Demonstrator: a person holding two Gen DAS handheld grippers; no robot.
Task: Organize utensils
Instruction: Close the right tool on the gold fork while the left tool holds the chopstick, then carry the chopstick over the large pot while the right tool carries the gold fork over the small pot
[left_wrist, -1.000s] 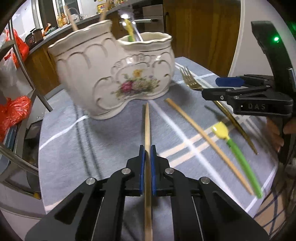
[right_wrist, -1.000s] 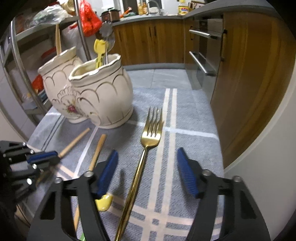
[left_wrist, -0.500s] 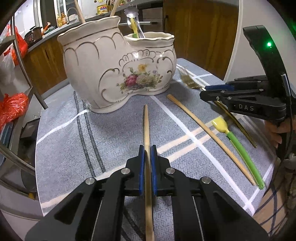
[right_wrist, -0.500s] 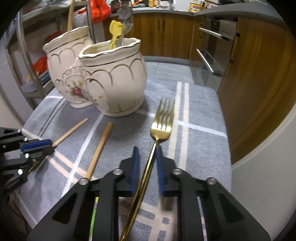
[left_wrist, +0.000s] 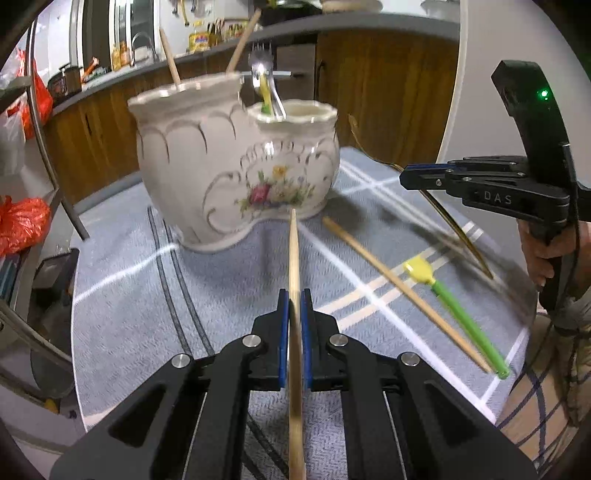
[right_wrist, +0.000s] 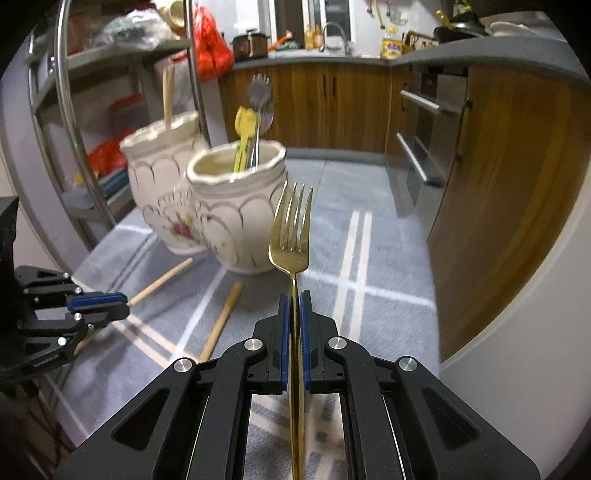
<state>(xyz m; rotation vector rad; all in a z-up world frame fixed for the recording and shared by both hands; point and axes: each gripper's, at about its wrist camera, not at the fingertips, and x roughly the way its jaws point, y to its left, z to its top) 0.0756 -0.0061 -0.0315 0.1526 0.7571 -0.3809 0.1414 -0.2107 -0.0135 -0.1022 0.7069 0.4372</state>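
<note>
A cream two-pot ceramic holder (left_wrist: 236, 166) with a flower print stands on the grey cloth; it also shows in the right wrist view (right_wrist: 236, 206). Its pots hold chopsticks, a silver fork and a yellow utensil. My left gripper (left_wrist: 294, 295) is shut on a wooden chopstick (left_wrist: 294, 254) that points at the holder. My right gripper (right_wrist: 294, 299) is shut on a gold fork (right_wrist: 291, 236), lifted above the cloth, tines up. The right gripper (left_wrist: 410, 177) also shows at the right of the left wrist view. A second chopstick (left_wrist: 399, 288) and a green-handled yellow utensil (left_wrist: 458, 306) lie on the cloth.
The grey striped cloth (left_wrist: 147, 302) covers a small round table. A metal rack (right_wrist: 92, 122) with red bags stands at the left. Wooden kitchen cabinets (right_wrist: 332, 107) and an oven (right_wrist: 428, 140) lie behind. The table edge drops off at the right.
My right gripper closed on the gold fork and lifted it off the cloth. My left gripper kept its hold on the chopstick and rose a little.
</note>
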